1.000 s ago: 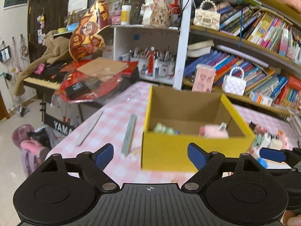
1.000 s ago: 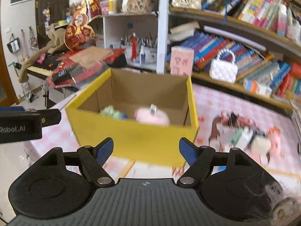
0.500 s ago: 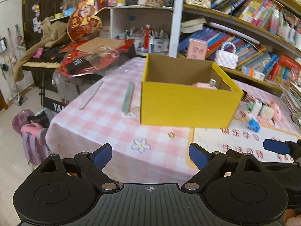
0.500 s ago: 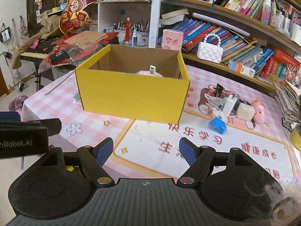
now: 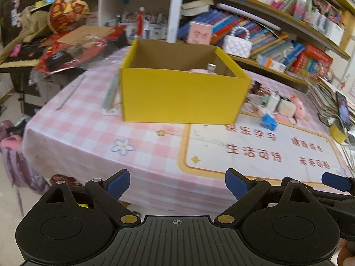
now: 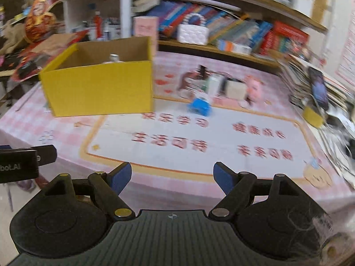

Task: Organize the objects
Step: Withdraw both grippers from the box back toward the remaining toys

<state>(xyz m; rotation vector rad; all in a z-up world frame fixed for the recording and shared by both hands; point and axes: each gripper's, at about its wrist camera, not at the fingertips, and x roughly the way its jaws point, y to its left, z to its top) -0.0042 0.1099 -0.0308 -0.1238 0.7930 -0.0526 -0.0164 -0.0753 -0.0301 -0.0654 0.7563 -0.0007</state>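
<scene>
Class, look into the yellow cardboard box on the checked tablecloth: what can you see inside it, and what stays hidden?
Inside the yellow box, only a pink item with a small silvery cap peeks above the front wall. That wall hides the box floor and anything lying lower.

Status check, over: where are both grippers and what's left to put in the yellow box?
Both grippers open, empty: left gripper, right gripper. Yellow box part-filled; small toys loose beside it. Path clear.

the box [image 5: 180, 95] is bright yellow outside, plain brown card inside. the tabletop [image 5: 88, 128] wears a pink-and-white check cloth with small flower and star prints. a white mat [image 6: 199, 141] has an orange border and red characters. a small blue toy [image 6: 199, 106] lies on it, a pink plush [image 6: 254, 87] nearby.
</scene>
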